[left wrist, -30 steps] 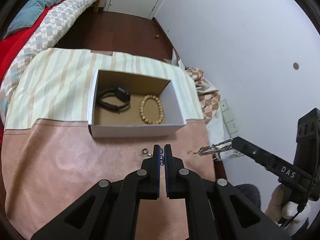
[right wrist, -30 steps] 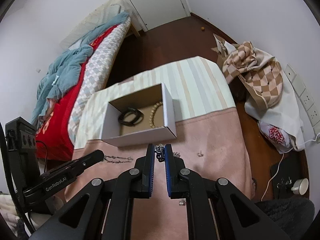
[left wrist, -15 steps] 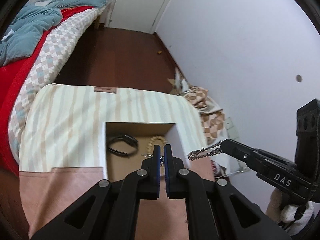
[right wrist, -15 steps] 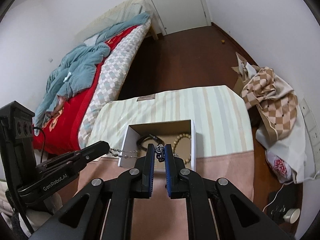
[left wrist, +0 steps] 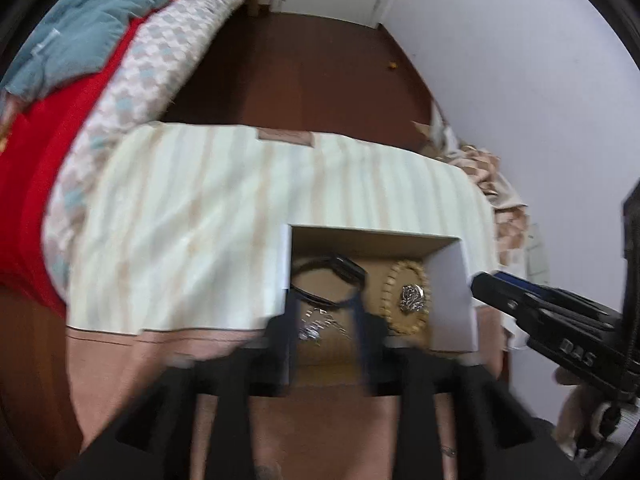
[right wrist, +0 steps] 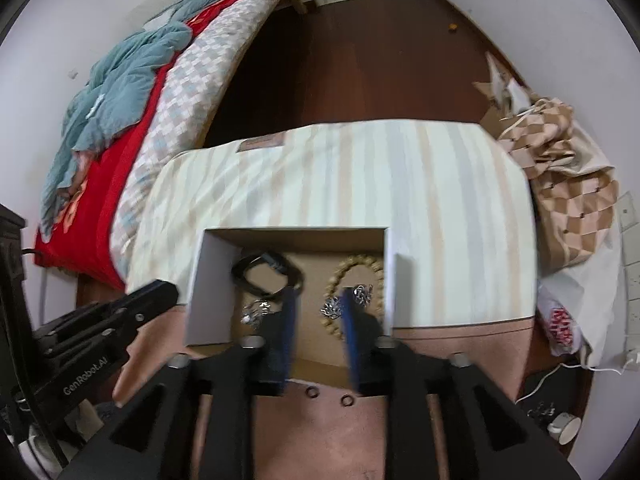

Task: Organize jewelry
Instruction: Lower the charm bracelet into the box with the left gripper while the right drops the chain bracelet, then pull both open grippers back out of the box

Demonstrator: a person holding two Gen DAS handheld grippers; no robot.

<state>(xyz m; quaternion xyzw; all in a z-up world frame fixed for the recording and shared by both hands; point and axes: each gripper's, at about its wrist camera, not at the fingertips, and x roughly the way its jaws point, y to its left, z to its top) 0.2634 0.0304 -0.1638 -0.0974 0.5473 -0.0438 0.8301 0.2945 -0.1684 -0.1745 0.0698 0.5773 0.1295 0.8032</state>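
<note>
Two grippers over the cardboard box (right wrist: 212, 280), jaws parted and just been opening, nothing pinched. Left gripper (left wrist: 324, 328): silver chain (left wrist: 316, 326) lies in the box between its fingers, black band (left wrist: 328, 280) just beyond. Right gripper (right wrist: 318, 322): chain clump (right wrist: 332, 306) between fingers, inside the bead bracelet (right wrist: 352, 264). Two small rings (right wrist: 312, 394) on pink cloth (right wrist: 320, 440) near its base. Writing: "GenRobot.AI", "DAS".
</note>
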